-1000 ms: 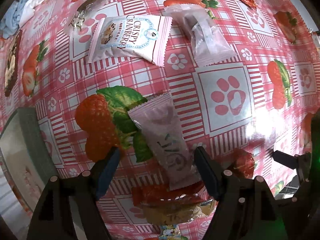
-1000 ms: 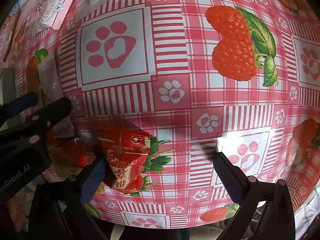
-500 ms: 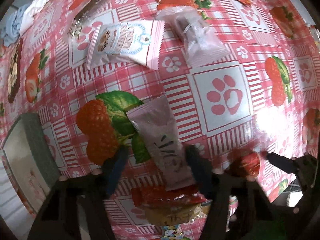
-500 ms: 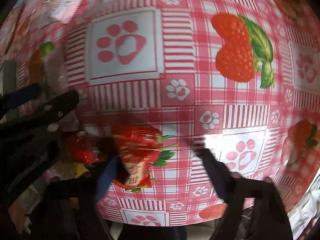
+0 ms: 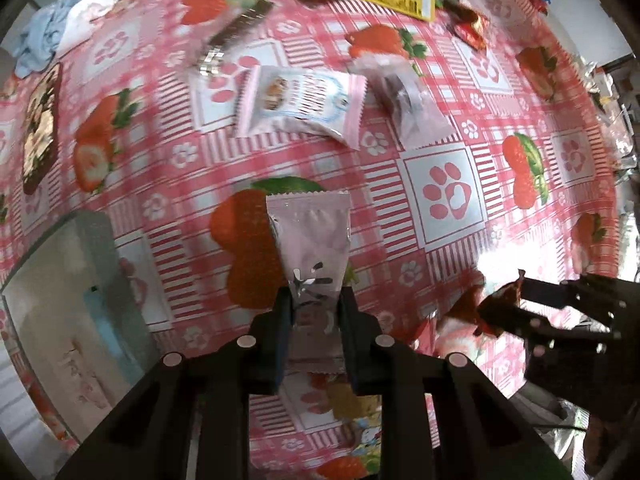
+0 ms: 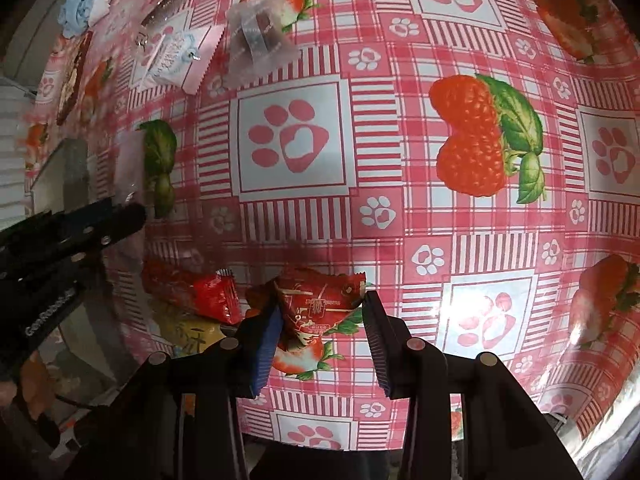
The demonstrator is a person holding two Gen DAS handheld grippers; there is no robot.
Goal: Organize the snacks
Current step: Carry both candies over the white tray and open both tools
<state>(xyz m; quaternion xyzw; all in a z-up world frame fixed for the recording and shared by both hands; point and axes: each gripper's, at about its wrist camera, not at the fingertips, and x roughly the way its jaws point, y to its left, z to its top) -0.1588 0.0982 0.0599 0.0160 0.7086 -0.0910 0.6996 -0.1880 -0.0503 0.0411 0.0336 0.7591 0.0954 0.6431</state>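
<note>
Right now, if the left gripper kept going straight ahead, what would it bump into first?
The left gripper already clamps the pale pink packet; beyond it, probably the checked tablecloth, though depth is unclear.

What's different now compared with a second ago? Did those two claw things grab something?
Yes. The left tool closed on the pale pink packet and lifted it; the right tool closed on the red packet. The cranberry packet and the clear wrapped snack stayed put.
</note>
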